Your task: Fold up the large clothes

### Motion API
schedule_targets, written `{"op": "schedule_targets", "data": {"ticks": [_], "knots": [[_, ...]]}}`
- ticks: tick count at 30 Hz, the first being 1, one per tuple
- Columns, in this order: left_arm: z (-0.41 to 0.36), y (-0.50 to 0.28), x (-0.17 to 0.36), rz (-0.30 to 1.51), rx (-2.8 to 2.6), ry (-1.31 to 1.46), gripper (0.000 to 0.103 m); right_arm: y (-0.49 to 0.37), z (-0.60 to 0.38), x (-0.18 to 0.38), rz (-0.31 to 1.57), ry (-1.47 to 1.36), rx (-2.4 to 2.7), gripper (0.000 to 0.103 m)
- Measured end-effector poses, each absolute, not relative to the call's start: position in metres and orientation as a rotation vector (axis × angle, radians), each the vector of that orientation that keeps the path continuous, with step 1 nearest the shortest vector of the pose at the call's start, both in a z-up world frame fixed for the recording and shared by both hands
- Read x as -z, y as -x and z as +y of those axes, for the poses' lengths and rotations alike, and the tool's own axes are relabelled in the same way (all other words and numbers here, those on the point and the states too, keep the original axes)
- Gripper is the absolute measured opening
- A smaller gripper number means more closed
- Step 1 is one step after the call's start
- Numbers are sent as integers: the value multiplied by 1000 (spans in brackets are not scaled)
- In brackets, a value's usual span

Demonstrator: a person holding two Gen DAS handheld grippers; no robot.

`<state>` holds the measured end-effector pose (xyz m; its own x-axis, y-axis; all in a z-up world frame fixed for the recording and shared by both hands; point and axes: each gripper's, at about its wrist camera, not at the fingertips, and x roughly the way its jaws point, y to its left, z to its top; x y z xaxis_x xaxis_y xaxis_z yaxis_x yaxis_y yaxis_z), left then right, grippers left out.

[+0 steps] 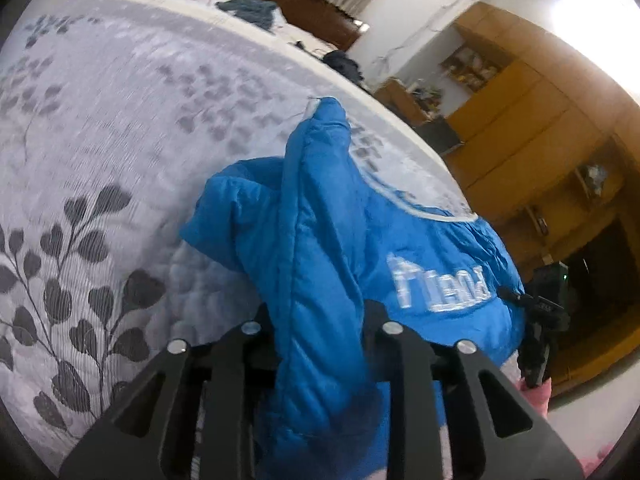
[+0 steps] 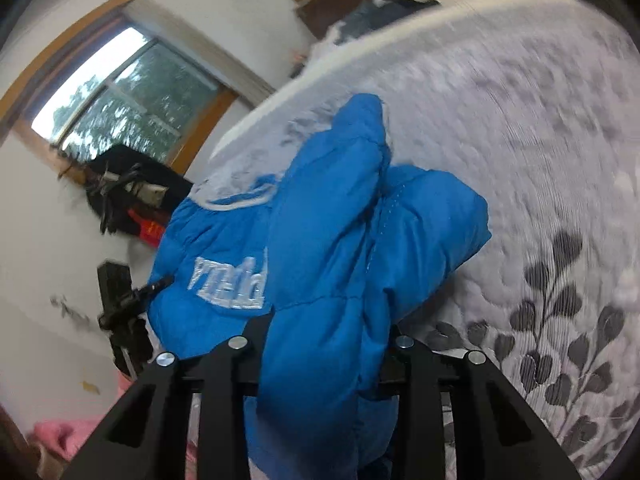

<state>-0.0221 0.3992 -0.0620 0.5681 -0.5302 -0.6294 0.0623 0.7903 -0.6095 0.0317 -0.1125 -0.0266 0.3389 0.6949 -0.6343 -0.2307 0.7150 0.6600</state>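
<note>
A bright blue padded jacket [image 1: 320, 240] with white lettering hangs bunched over a bed. My left gripper [image 1: 320, 344] is shut on a thick fold of it, the fabric filling the gap between the black fingers. In the right wrist view the same blue jacket [image 2: 340, 248] is pinched the same way by my right gripper [image 2: 324, 356]. Each gripper shows at the edge of the other's view: the right gripper [image 1: 540, 320] at the jacket's right side, the left gripper [image 2: 120, 308] at its left side. The fingertips are hidden by cloth.
The bed's grey-white quilted cover [image 1: 100, 140] with a dark leaf print lies beneath. Dark clothes [image 1: 252, 10] lie at the far end. Wooden cabinets [image 1: 540, 120] stand to one side, a window [image 2: 132, 92] to the other. Pink cloth [image 2: 60, 436] lies low at the edge.
</note>
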Motion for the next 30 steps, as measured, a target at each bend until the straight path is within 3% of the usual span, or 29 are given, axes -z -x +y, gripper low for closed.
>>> {"op": "schedule_targets", "data": {"ticks": [7, 9, 12, 17, 24, 30], "knots": [[398, 13, 84, 909, 339, 547, 42, -43, -125, 64, 1098, -611, -631, 43], [397, 15, 82, 919, 333, 543, 45, -40, -126, 64, 1099, -595, -619, 49], [401, 20, 72, 925, 315, 542, 46, -34, -131, 57, 1089, -545, -558, 60], [425, 46, 42, 843, 258, 539, 46, -9, -150, 25, 1004, -443, -397, 70], [393, 71, -14, 721, 292, 380, 48, 16, -116, -27, 917, -313, -486, 70], [335, 59, -7, 791, 366, 277, 52, 8, -53, -29, 957, -168, -572, 70]]}}
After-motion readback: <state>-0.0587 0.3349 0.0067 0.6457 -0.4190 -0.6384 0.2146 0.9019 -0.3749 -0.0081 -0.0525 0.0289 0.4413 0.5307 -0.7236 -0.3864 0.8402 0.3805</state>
